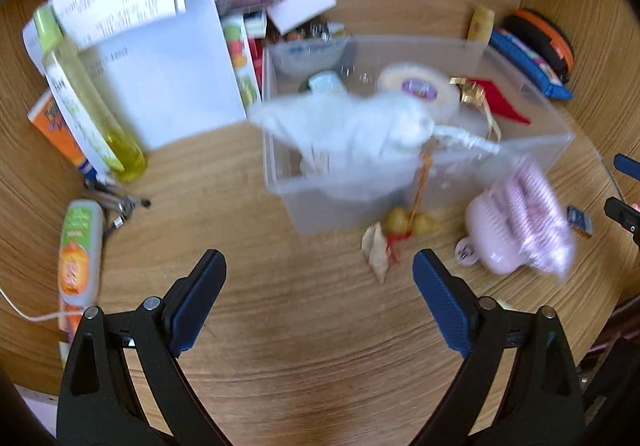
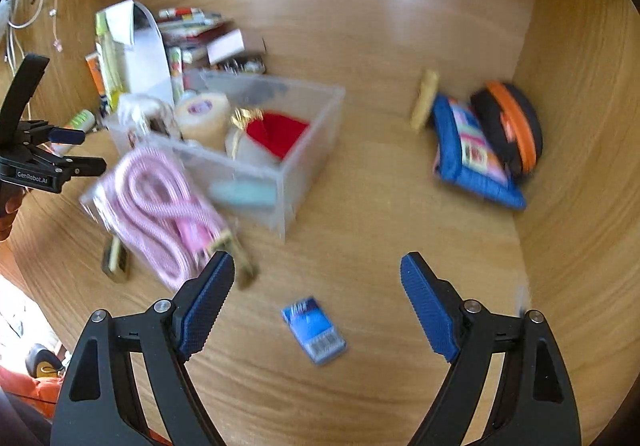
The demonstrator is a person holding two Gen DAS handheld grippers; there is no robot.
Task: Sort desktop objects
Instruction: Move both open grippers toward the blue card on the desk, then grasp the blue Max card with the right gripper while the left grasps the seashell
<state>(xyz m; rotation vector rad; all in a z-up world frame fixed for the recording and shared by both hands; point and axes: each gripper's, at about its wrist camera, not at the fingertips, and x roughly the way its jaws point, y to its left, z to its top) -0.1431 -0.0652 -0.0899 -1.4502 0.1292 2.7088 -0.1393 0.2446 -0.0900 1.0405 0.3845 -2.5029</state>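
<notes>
The wooden bench [image 2: 400, 173] filled both views, walled by wood panels at the back and at 3 o'clock. The clear plastic bin [image 2: 304, 165] sat near its middle, holding a tape roll [image 2: 204, 117], a red item [image 2: 280, 135] and, in the left wrist view, a blurred white cloth-like thing [image 1: 352, 133] draped at its front rim.

The left gripper [image 1: 320, 282] hovered with its jaws wide apart, holding and touching nothing; the bin lay ahead at 12 to 1 o'clock, and bare bench lay between the jaws. The right gripper [image 2: 318, 286] likewise had its jaws spread wide and empty.

A bagged pink cable [image 2: 160, 209] lay at 10 o'clock of the right gripper, just beside its left finger; whether they touched I could not tell. A blue pouch [image 2: 472, 165] and a black-and-orange case [image 2: 512, 125] rested against the wall at 1 to 2 o'clock, well apart from the bin. A small blue card pack [image 2: 314, 330] lay on the bench between the right jaws, below their tips. Open bench stretched from the bin toward the 3 o'clock wall.
</notes>
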